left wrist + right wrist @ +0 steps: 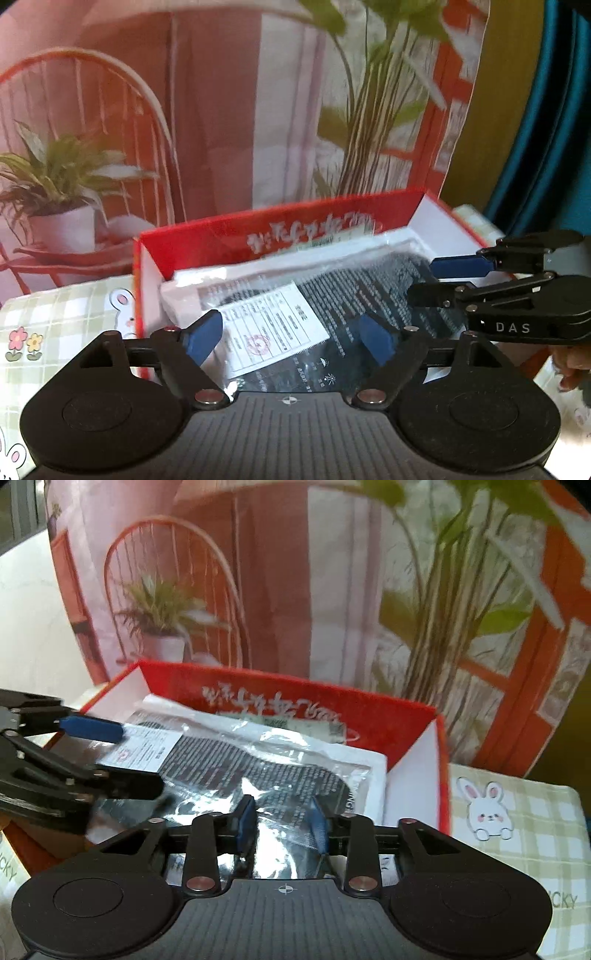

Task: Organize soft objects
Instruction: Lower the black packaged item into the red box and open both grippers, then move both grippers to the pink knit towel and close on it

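Plastic packet (369,295) of dark fabric lies in the red box (229,236), centre of my left view. My left gripper (291,339) is spread wide over it, pads clear. My right gripper (282,823) stands partly apart, straddling crinkled plastic; grip uncertain.

Left hand-held gripper (290,338) gapes over bagged garment (332,295) (in red box (207,240)).

Domestic interior, staged as a tabletop set. A printed backdrop (229,110) fills the upper frame, picturing a wire chair (173,590), potted plants (59,192) and an orange window frame (517,686). Below, the counter carries a green checked cloth with cartoon rabbits (517,812); teal curtain (546,122) at far right.
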### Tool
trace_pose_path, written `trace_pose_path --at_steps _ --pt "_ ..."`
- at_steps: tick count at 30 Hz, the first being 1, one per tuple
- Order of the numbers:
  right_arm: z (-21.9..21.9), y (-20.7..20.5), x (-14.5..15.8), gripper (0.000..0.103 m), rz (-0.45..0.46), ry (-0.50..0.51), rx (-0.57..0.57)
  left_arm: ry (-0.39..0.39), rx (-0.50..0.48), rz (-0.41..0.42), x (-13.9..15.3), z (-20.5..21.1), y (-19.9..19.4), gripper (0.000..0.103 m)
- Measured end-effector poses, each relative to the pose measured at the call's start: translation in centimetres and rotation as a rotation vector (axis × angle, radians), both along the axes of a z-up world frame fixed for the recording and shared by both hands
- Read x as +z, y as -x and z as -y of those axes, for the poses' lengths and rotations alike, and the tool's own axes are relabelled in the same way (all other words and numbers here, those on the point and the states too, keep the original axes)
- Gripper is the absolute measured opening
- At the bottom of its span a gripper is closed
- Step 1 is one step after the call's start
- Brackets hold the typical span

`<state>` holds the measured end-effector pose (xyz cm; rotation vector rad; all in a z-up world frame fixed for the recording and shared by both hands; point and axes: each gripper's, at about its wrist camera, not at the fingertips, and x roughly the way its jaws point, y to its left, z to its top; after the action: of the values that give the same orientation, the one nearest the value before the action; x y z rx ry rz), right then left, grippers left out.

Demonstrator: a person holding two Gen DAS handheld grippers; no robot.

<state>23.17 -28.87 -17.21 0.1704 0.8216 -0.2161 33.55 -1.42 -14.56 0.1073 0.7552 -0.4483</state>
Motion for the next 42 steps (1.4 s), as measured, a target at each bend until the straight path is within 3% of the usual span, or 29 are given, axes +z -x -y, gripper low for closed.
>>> trace_pose_path --at_steps 8,12,14,27,42 --pt "-1.6 3.7 2.5 0.069 0.142 0.07 0.0 0.01 0.063 0.117 2.5 -1.3 4.4 0.097" --pt "-2.7 5.7 3.5 0.097 0.194 0.092 -0.015 0.009 0.095 0.156 3.4 -1.9 7.2 0.1" --pt "-3.2 6.7 3.9 0.101 0.222 0.096 -0.011 0.015 0.111 0.173 3.6 -2.3 8.5 0.103" --pt "-5.8 12.9 3.8 0.103 0.311 0.101 -0.029 0.021 0.196 0.18 2.1 -3.9 14.5 0.103" --pt "-7.2 17.5 -2.1 0.103 0.205 0.076 -0.122 0.016 0.245 0.088 -2.8 -5.0 17.7 0.103"
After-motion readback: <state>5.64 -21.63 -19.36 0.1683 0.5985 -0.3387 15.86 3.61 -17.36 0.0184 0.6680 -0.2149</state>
